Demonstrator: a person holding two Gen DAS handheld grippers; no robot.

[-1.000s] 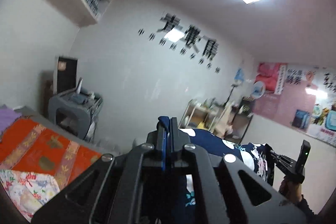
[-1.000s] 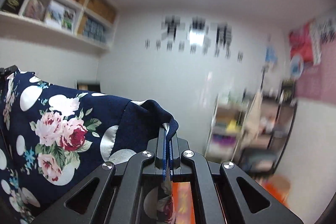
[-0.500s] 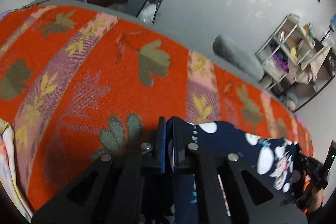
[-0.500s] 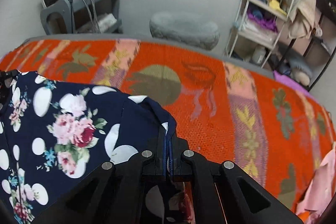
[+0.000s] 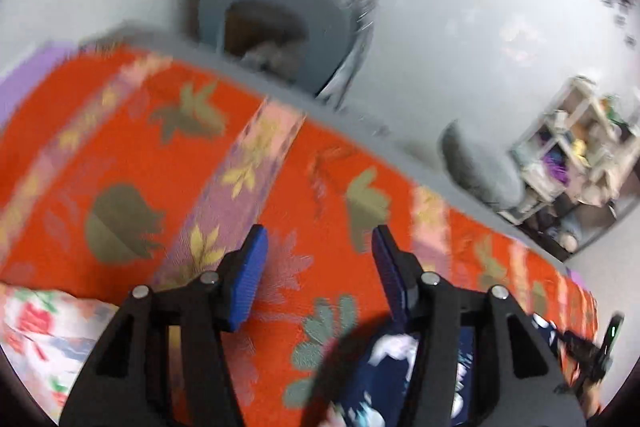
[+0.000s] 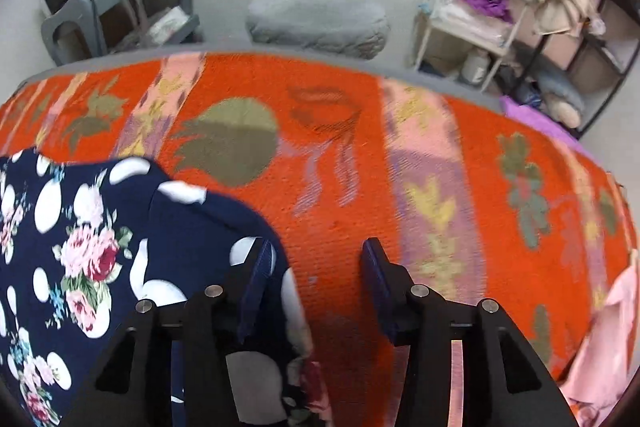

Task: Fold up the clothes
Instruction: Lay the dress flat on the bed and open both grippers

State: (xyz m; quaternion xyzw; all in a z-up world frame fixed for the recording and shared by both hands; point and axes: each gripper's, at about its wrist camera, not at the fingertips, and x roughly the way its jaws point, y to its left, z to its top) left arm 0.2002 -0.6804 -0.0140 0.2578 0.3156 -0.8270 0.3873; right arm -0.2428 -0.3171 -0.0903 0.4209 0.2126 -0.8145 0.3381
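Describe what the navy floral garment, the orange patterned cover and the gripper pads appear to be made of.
Navy floral garment: thin, smooth woven fabric, matte; it drapes in soft folds, and its printed roses and white dots look flat. Fibre unclear.
Orange patterned cover: coarser textile, probably woven or looped pile; a grainy texture shows, and the leaf motifs look woven in.
Pads of the right gripper: blue and ribbed, probably rubber or soft plastic, on black matte fingers.

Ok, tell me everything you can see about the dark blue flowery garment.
The navy garment is thin printed fabric with white dots, pink roses and small blue sprigs. It lies loosely, with soft folds, on the orange patterned bedspread. Its edge lies under the right gripper, whose jaws have just been opening and stand apart, no longer pinching it. Its other end shows beneath the open left gripper.
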